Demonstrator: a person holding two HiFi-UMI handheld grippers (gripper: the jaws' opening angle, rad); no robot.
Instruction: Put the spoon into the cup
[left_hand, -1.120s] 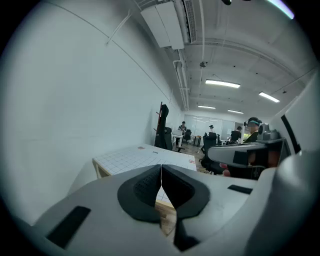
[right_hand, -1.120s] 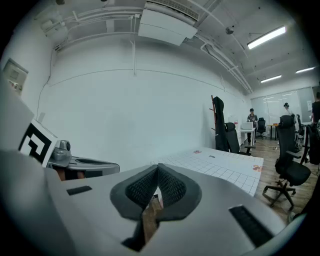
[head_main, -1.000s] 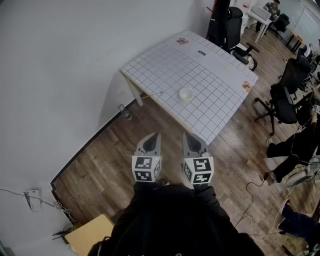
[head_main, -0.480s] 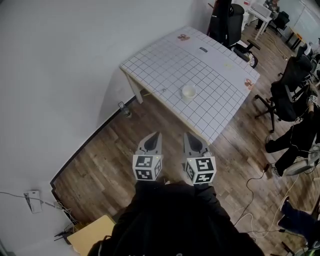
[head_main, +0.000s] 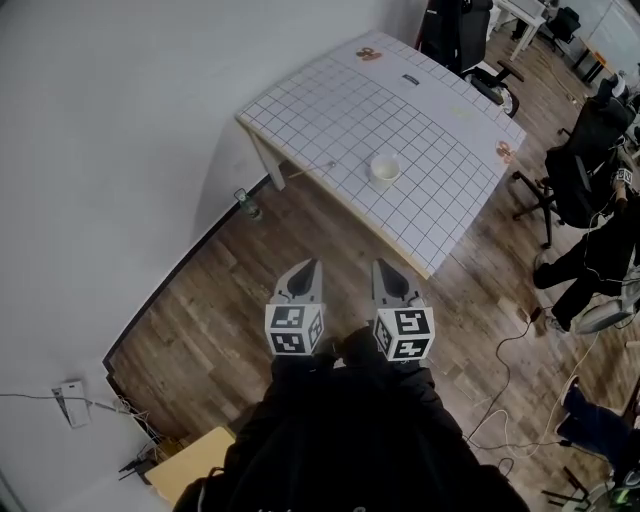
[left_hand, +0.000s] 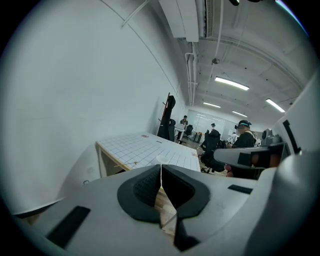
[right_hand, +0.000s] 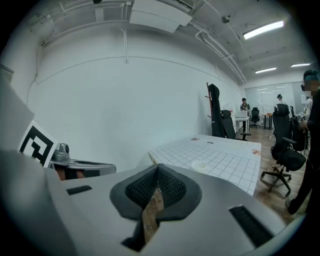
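Note:
A white cup (head_main: 384, 170) stands on the white grid-topped table (head_main: 430, 130), near its front half. A small thin item (head_main: 330, 166) lies near the table's left edge, too small to tell what it is. Both grippers hang side by side over the wooden floor, well short of the table and pointing toward it. My left gripper (head_main: 303, 272) is shut and empty, and so is my right gripper (head_main: 386, 270). In the left gripper view the cup (left_hand: 163, 159) shows just past the closed left gripper (left_hand: 161, 175). In the right gripper view the cup (right_hand: 199, 164) lies right of the closed right gripper (right_hand: 157, 174).
A white wall runs along the left. A bottle (head_main: 246, 204) stands on the floor by the table leg (head_main: 262, 165). Office chairs (head_main: 570, 180) and a seated person (head_main: 600, 260) are at the right. Cables (head_main: 500, 400) trail over the floor, and a yellow box (head_main: 190, 468) sits behind me.
The head view has shifted, so the table and cup sit slightly higher and further right in it. Both grippers stay side by side and shut.

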